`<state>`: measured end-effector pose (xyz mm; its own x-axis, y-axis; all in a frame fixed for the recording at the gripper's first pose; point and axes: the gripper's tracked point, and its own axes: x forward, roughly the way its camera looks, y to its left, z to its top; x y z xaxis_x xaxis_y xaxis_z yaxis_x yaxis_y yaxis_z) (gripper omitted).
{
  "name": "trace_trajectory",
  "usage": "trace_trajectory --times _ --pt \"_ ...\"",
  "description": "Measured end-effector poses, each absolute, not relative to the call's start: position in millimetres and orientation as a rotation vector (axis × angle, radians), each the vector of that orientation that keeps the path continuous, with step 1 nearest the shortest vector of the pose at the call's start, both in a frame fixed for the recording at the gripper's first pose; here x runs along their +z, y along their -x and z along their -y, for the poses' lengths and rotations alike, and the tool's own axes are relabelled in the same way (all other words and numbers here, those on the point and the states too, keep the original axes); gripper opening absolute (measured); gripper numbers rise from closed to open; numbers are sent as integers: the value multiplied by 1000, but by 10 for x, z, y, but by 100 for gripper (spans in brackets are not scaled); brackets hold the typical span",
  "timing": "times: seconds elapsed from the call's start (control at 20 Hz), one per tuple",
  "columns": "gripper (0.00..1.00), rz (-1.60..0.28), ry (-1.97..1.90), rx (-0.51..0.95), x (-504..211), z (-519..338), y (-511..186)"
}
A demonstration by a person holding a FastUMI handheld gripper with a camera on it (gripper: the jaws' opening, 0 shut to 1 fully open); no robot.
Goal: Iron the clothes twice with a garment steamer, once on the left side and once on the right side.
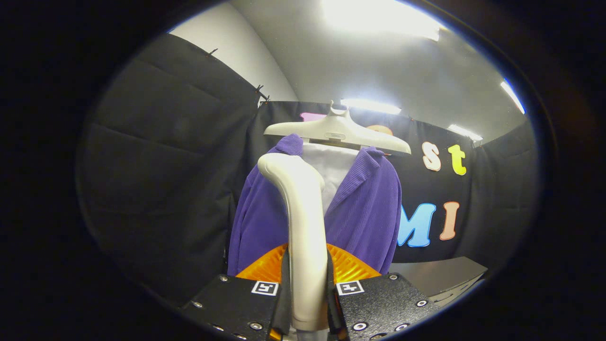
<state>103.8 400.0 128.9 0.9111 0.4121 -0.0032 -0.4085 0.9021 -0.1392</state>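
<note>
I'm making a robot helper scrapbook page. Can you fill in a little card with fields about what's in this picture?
tool: gripper, fingers shut on the steamer handle
held thing: garment steamer, its handle upright between the fingers, its head curving toward the jacket
clothes: purple jacket over a white shirt, just beyond the steamer
hanger: pale hanger carrying the clothes
behind: black cloth wall
</note>
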Motion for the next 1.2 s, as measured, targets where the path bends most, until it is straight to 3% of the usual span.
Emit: trace_trajectory --times 0.55,1.2 --pt "30 -37 163 394 725 -4326 -1210" --pt "30 -168 274 431 -348 -4382 -899"
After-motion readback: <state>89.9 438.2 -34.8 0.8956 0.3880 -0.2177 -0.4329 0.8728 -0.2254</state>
